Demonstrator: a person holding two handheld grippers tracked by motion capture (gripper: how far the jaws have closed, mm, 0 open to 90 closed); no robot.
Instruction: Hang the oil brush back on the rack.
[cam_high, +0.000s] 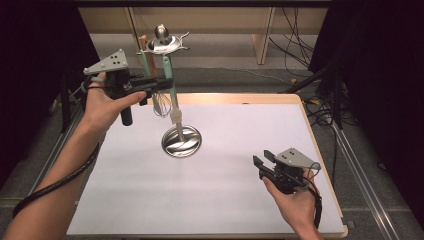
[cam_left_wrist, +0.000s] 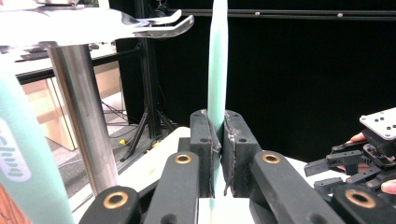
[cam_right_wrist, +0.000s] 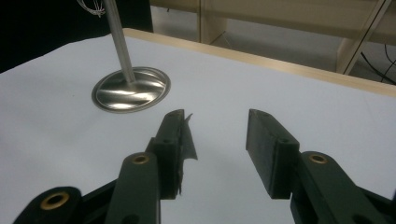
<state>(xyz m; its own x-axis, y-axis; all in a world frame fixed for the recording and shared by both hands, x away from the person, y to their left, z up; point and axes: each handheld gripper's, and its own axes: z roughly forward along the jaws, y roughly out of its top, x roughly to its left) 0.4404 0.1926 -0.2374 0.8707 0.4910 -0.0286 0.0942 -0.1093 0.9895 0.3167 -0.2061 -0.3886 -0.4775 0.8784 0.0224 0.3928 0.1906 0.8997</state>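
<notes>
Your left gripper (cam_high: 159, 84) is up beside the top of the utensil stand (cam_high: 172, 92), jaws clamped flat on the mint-green handle (cam_left_wrist: 216, 70) of a hanging utensil. In the left gripper view the handle runs straight up between the pads toward the hooks (cam_left_wrist: 161, 24), so the grip sits well below the hook. That reads as either lifting the utensil off or settling it on; which one, you can't tell from here.

A second green-handled tool (cam_high: 145, 61), a wooden-handled one (cam_high: 143, 41) and a wire whisk (cam_high: 161, 105) hang from the same ring of hooks (cam_high: 168, 45), close beside the one you hold. Little room to swing without knocking them.

Your right gripper (cam_high: 263, 165) rests low, well away from the stand's round steel base (cam_high: 181, 141), toward the near right of the table. Jaws apart, nothing between them. It looks parked, kept clear of the left hand's work.

Surface: a white sheet (cam_high: 210, 185) over a wooden tabletop (cam_high: 320, 165), bare around the stand's base. Beyond the stand: grey floor, loose cables (cam_high: 295, 35), pale wooden furniture legs (cam_high: 262, 37), dark drapes (cam_high: 380, 75) either side.
</notes>
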